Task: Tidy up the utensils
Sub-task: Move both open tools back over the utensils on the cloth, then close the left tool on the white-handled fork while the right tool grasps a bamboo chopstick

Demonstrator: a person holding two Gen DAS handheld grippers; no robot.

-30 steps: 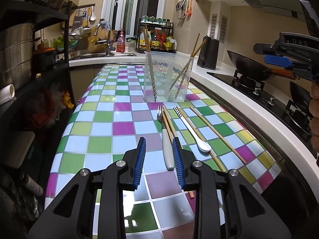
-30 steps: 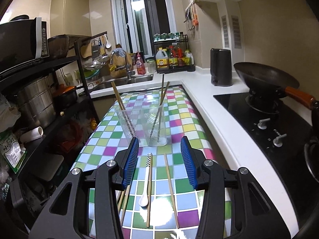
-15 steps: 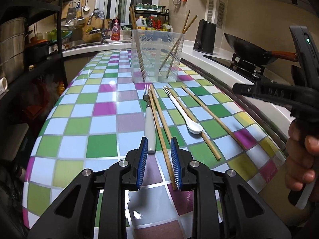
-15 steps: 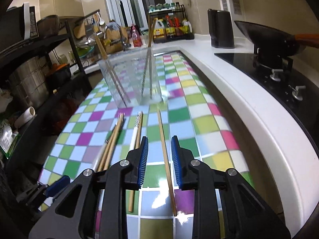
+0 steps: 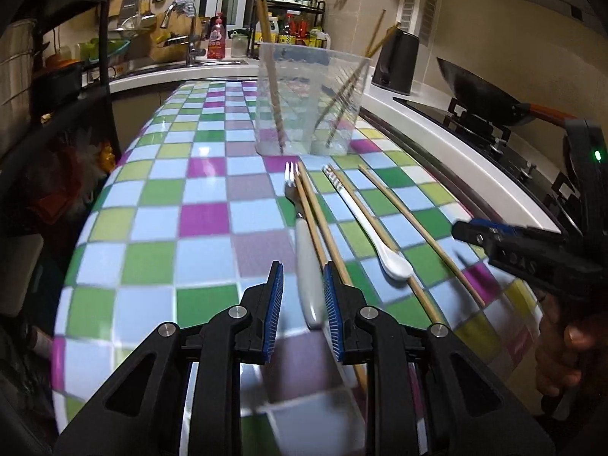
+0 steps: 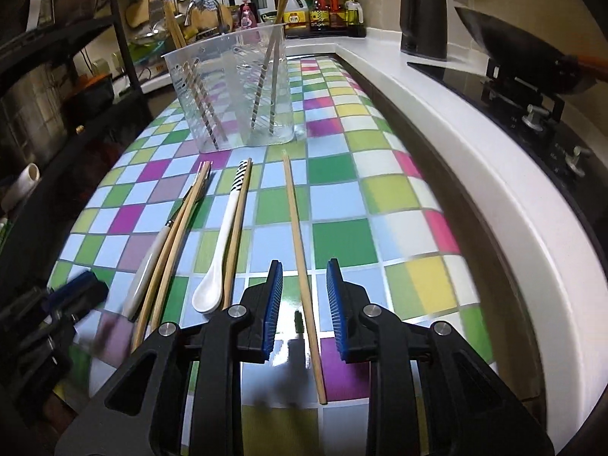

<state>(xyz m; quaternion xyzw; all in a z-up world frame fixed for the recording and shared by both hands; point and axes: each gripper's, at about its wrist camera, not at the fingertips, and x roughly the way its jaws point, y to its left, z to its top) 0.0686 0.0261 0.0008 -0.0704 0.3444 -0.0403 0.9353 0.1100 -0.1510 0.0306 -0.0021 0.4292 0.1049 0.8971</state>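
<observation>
Ahead of your left gripper (image 5: 303,290), jaws narrowed with a gap at each side, lies the fork (image 5: 306,262), its white handle between them. Right of it on the chequered table (image 5: 159,228) lie two paired chopsticks (image 5: 317,209), one spoon (image 5: 374,233) and two more sticks; the clear holder (image 5: 311,98) stands beyond. From your right gripper (image 6: 304,292), which has just closed to a narrow gap, one single chopstick (image 6: 298,250) runs between the jaws, untouched. Left of it lie spoon, pair and fork.
</observation>
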